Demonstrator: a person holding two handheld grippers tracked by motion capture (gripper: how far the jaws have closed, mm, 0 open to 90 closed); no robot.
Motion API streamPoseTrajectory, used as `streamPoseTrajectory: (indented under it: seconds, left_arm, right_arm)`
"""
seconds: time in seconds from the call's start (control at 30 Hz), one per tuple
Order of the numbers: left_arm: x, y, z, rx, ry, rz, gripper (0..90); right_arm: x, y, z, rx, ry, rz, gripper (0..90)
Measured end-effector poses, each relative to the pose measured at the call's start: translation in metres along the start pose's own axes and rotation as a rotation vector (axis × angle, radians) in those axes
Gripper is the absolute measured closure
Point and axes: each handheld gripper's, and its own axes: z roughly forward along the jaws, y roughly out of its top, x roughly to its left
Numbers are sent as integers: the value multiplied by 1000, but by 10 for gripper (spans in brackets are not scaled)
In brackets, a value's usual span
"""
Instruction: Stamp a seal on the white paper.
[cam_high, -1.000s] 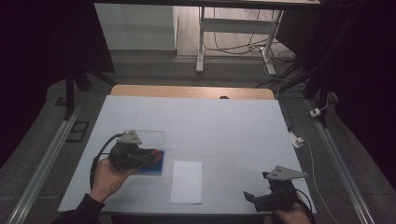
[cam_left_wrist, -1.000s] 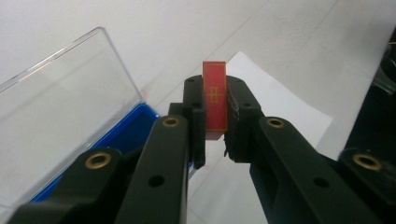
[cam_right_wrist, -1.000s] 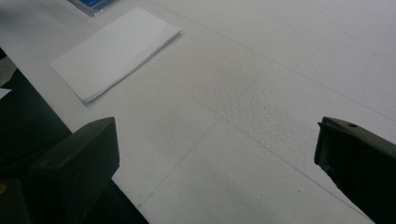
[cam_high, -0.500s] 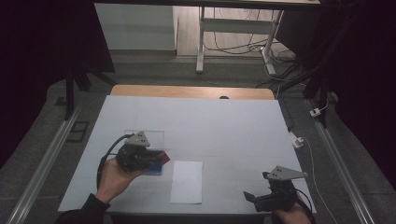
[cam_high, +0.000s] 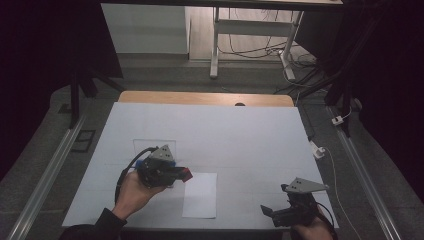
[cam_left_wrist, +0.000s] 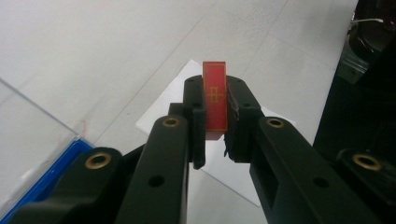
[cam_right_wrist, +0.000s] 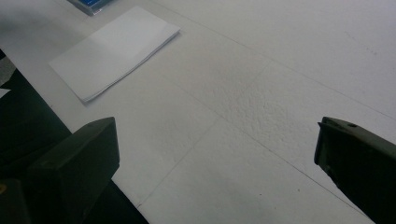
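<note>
I see my left hand-held gripper (cam_left_wrist: 215, 122) clamped on a thin red card (cam_left_wrist: 215, 101) with gold marks, held edge-up over the near corner of the white paper sheet (cam_high: 200, 194) on the worktop (cam_high: 240, 135). What looks like a clear, blue-edged box (cam_left_wrist: 44, 154) sits beside it. My right hand-held gripper (cam_right_wrist: 215, 158) hangs wide open, holding nothing.

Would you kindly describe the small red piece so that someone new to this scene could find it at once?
Start at the white table and find the person's left hand near its front edge, just left of the white paper sheet. The left gripper there is shut on the small red piece, a thin flat tablet with gold line markings, the sole red item among white, black and blue.
</note>
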Motion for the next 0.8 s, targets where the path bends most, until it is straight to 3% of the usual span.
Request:
streamPoseTrajectory:
  seconds: [0.3,0.8]
  left_arm:
    - [-8,10,16,16,-30,30,797]
    - [-15,9,47,101,-19,74,798]
  right_arm:
    - [0,0,0,2,-2,0,1]
    - [0,0,0,3,-1,-1,1]
